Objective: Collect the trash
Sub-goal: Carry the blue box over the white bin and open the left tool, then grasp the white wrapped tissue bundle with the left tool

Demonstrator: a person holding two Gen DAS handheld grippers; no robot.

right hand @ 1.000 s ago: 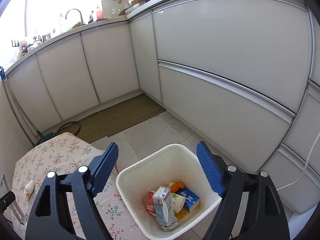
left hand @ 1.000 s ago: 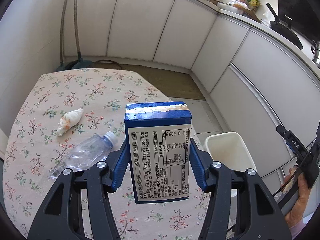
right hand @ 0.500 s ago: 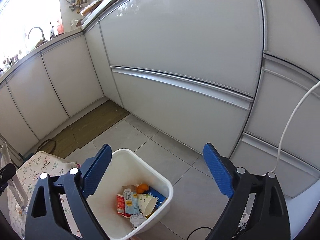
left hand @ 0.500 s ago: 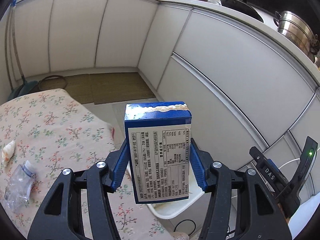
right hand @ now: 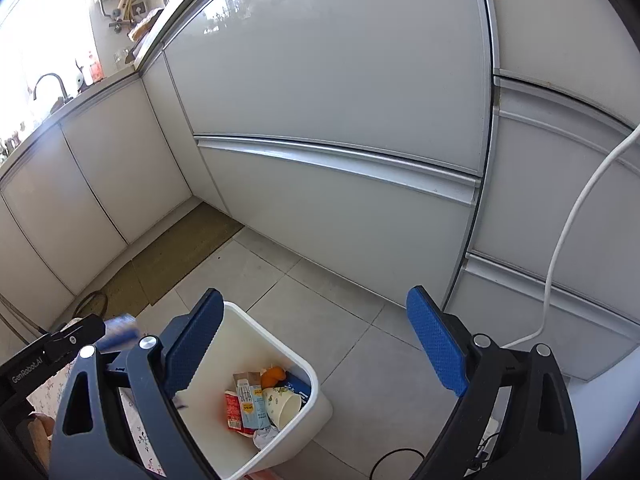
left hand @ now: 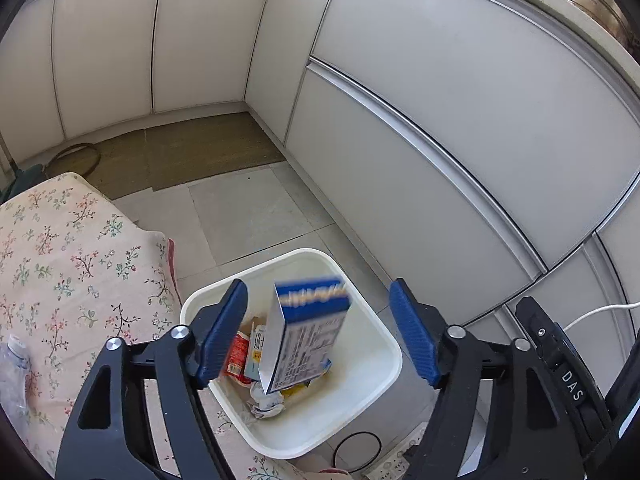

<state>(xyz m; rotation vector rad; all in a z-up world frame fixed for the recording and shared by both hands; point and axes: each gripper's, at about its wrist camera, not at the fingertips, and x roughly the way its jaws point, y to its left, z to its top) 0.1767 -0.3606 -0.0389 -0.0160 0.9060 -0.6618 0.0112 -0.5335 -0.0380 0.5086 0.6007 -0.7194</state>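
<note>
Trash fills the bottom of the white bin (left hand: pixel 362 416) on the tiled floor beside the flowered tablecloth (left hand: pixel 68 272): a red packet (right hand: pixel 233 410), a small carton (right hand: pixel 249 402), a paper cup (right hand: pixel 282 404) and something orange (right hand: pixel 273 376). The left gripper (left hand: pixel 320 332) hangs over the bin with its blue pads spread wide and gripping nothing, and between them, touching neither, the blue-and-white box (left hand: pixel 304 336) shows tilted and motion-blurred in the mouth of the bin. The right gripper (right hand: pixel 316 346) hangs above the bin too, its jaws wide apart and empty, with a clear plastic bottle (left hand: pixel 12 368) lying on the tablecloth well off to the side.
</note>
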